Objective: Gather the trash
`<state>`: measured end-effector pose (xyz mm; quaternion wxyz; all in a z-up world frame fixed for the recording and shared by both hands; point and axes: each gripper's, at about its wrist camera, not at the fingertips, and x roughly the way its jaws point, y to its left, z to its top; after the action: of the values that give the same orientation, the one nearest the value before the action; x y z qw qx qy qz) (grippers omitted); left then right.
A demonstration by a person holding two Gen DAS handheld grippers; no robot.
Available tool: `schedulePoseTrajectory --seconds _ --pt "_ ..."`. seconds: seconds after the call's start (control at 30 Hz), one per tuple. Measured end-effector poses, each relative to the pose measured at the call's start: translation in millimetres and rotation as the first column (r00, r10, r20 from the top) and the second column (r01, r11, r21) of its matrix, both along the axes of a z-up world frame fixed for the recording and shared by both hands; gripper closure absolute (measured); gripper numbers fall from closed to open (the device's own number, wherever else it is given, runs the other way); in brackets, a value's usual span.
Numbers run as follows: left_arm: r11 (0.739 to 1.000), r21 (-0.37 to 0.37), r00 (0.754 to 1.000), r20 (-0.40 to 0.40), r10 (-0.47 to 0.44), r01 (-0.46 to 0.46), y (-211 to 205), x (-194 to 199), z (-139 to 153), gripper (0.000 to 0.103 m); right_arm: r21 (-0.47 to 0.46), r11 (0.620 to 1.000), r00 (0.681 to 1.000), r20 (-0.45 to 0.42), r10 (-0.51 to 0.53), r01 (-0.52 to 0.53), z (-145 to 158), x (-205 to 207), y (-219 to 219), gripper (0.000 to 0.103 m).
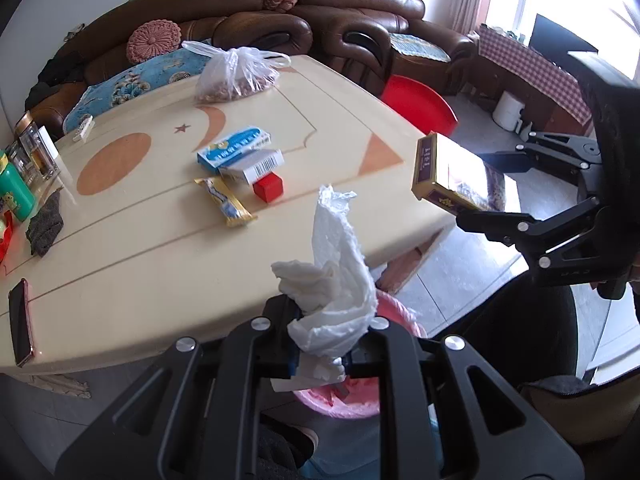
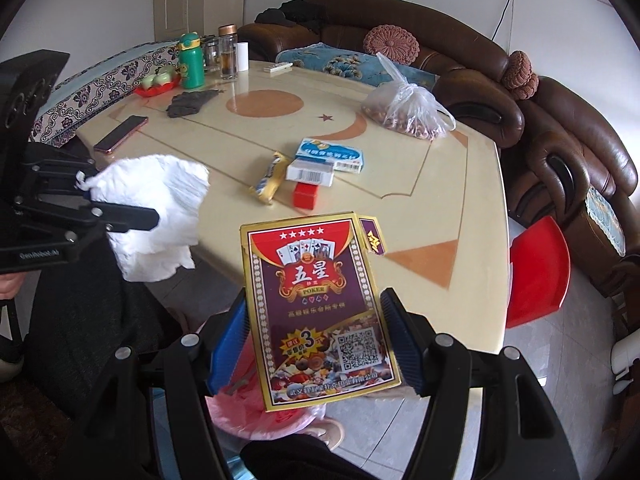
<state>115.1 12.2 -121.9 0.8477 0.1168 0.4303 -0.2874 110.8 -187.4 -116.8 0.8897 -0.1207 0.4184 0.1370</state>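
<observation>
The left gripper (image 1: 320, 354) pinches a crumpled white paper tissue (image 1: 336, 280) and the right gripper (image 2: 316, 340) clamps a flat purple-and-gold playing-card box (image 2: 320, 312), both above the pink-lined bin (image 1: 344, 396) at lower centre; neither dropped yet, while a gold snack wrapper (image 1: 226, 202) and small cartons remain mid-table

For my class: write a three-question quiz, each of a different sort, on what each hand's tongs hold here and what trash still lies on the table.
1. True or false: the left tongs grip a crumpled tissue.
2. What do the right tongs hold?
A. phone
B. playing-card box
C. red cube
3. Fill in: below both tongs sits a pink-lined ____.

Key:
1. True.
2. B, the playing-card box.
3. Bin.
</observation>
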Motion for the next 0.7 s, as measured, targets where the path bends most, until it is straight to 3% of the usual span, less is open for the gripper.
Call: schedulePoseTrajectory --seconds 0.4,0.7 --pt "0.999 0.014 0.998 -0.048 -0.049 0.050 -6 -30 -26 0.087 0.032 0.999 0.998 -0.064 -0.026 0.028 -28 -33 12 0.040" --pt "0.997 0.037 0.992 -0.106 -0.063 0.067 -11 -31 -53 0.087 0.045 0.998 0.991 -0.124 -0.039 0.045 -57 -34 17 0.040"
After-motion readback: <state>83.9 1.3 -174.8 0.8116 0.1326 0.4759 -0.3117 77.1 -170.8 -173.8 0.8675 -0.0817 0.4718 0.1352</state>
